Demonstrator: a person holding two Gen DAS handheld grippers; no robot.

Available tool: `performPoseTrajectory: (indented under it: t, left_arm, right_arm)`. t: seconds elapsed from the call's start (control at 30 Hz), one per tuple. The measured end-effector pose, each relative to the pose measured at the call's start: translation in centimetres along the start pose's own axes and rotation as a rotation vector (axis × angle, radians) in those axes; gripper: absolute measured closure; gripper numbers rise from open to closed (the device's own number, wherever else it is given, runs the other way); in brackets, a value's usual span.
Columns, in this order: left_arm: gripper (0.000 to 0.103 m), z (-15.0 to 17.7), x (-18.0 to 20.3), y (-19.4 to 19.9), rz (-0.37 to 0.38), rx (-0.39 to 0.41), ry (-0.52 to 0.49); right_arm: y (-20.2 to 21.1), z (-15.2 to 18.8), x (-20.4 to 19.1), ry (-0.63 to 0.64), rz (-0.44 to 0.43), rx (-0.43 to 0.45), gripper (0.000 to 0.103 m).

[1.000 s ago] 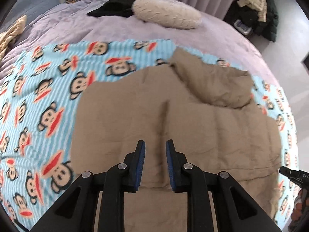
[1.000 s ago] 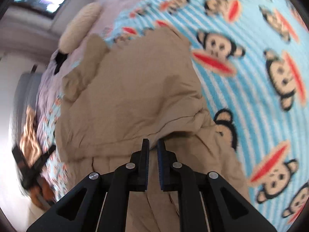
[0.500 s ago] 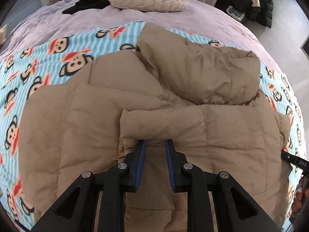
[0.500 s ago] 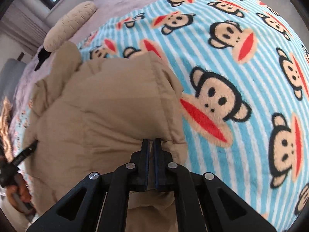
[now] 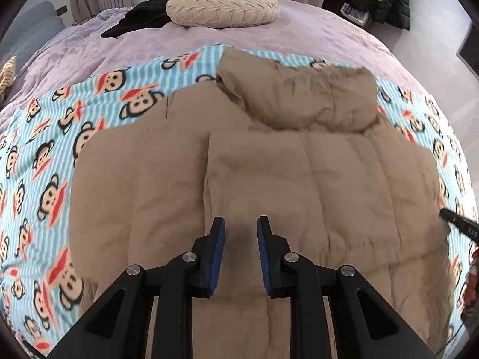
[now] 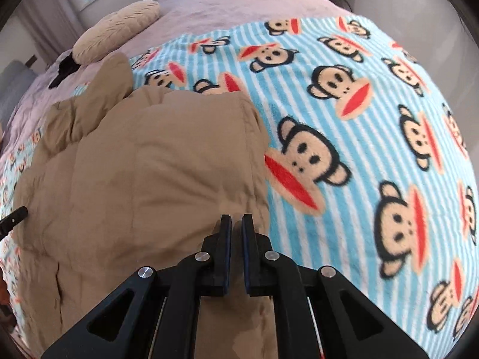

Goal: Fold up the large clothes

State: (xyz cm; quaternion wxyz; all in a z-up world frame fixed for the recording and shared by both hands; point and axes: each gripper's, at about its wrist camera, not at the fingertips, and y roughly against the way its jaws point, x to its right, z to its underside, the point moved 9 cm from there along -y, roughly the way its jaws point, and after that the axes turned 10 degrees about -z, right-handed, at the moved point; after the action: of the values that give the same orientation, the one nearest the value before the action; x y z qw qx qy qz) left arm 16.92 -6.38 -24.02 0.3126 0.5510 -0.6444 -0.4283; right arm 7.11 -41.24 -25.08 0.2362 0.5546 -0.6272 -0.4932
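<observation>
Cut off at the lower frame edge: tan jacket [image 5: 314,179]. Left gripper [image 5: 241,233] open, now lifted off the fabric. Right gripper [image 6: 236,227] narrowly parted, grip now released.

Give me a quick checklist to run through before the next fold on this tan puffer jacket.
1. Left gripper free: ok, open above the tan jacket.
2. Right gripper state: cannot tell, jaws nearly closed at the jacket's edge.
3. Right side folded over: ok, its edge lies across the middle.
4. Hood flat: not ok, bunched at the top.
5. Monkey blanket beside the jacket bare: ok.
</observation>
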Motion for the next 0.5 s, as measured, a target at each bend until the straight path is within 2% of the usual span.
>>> performPoseTrajectory:
  t: [0.1,0.17,0.3,0.5]
  left_arm:
    - [0.079,1.6,-0.1,-0.9,-0.056,-0.026,-0.031]
    - [0.079,2.2,-0.5,-1.5,-0.071,-0.045,-0.006]
    - [0.079,2.7,-1.2,-0.6,-0.088,-0.057,0.038]
    - [0.079,3.4,-0.8,1.1,-0.111,-0.065,0.029]
  right_arm:
    - [1.0,1.2,0.0,0.005,0.012,0.002,0.095]
    - [1.3,1.8,0.3,-0.002,0.024,-0.018,0.094]
    - [2.6,2.5,1.1,-0.042,0.02,-0.035,0.072]
    - [4.9,3.5,1.7,-0.104,-0.03,-0.024,0.071]
